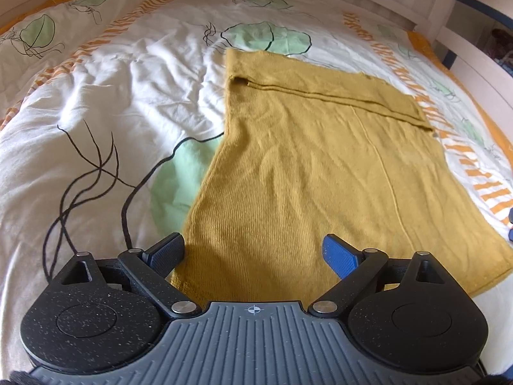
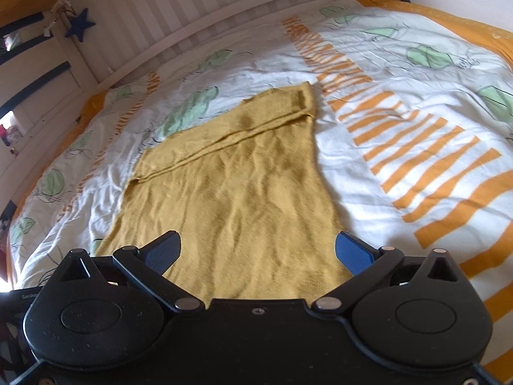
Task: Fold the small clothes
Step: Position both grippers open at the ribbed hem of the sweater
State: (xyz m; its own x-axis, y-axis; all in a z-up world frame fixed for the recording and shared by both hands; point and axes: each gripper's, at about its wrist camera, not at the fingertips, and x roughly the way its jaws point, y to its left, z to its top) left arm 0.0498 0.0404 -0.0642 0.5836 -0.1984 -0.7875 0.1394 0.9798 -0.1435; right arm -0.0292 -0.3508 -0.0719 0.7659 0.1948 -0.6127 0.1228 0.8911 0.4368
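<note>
Both grippers [image 1: 253, 253] [image 2: 258, 252] spread above mustard garment [image 1: 304, 176]

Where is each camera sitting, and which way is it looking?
Left wrist view: sits on the left hand-held gripper, looking forward over the near left part of the mustard-yellow knitted garment; its blue-padded fingers, spread open, show.
Right wrist view: sits on the right hand-held gripper, looking over the garment's near right part towards the white slatted bed frame; its open fingers show.
Both share the garment lying flat on the white leaf-and-orange-stripe bedcover.
</note>
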